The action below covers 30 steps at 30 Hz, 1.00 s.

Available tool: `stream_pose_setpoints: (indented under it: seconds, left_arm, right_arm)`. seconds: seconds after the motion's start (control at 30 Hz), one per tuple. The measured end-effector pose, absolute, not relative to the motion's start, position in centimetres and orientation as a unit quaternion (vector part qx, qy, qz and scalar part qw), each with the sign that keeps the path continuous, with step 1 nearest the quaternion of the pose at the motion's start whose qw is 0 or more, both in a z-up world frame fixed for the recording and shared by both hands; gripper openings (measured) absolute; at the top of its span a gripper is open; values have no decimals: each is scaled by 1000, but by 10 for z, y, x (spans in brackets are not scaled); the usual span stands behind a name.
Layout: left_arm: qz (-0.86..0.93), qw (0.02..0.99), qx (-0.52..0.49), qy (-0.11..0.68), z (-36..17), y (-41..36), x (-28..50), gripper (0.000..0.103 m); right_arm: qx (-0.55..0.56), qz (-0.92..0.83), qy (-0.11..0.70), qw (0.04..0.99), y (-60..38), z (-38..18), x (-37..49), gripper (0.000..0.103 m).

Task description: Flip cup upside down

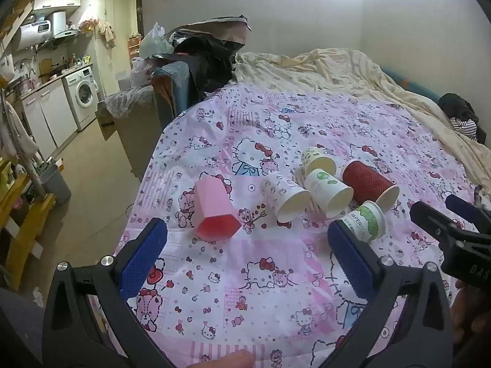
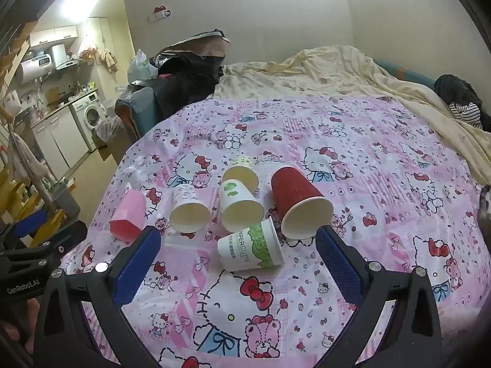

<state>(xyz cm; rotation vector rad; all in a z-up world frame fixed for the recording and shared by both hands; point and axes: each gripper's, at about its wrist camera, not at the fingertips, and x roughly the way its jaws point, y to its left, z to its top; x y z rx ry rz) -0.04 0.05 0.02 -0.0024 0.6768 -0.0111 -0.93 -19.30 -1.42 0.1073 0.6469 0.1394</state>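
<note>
Several cups lie on their sides on the pink Hello Kitty bed cover (image 2: 383, 184). A pink faceted cup (image 1: 214, 211) (image 2: 129, 217) lies at the left. A patterned white cup (image 1: 285, 196) (image 2: 188, 208), a green-leaf white cup (image 1: 328, 191) (image 2: 241, 205), a yellowish cup (image 1: 316, 159) (image 2: 242, 170) and a red ribbed cup (image 1: 368, 184) (image 2: 299, 199) lie beside each other. A "PAPER CUPS" cup (image 1: 365, 220) (image 2: 251, 248) lies nearest. My left gripper (image 1: 245, 254) is open and empty, below the pink cup. My right gripper (image 2: 239, 260) is open, with the "PAPER CUPS" cup between its fingers, not touched.
A cream blanket (image 2: 337, 70) covers the far half of the bed. Dark bags and clothes (image 1: 202, 52) pile at the bed's far left corner. The bed's left edge drops to the floor, with a grey bin (image 1: 56, 184) and a washing machine (image 1: 83, 95) beyond.
</note>
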Motion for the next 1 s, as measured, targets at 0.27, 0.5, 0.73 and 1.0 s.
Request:
stream_pose_setpoints:
  seconds: [0.27, 0.5, 0.73, 1.0]
  left_arm:
    - [-3, 943, 2, 332, 0, 0, 0, 103]
    - [-4, 943, 3, 332, 0, 0, 0, 103]
    - [-3, 943, 3, 332, 0, 0, 0, 103]
    - [-4, 943, 3, 332, 0, 0, 0, 103]
  right_arm:
    - [52, 70, 319, 944, -194, -15, -9, 103]
    - [58, 68, 320, 943, -196, -17, -10, 103]
    - [57, 69, 321, 943, -194, -16, -9, 103]
    - [58, 69, 321, 943, -194, -14, -10, 103]
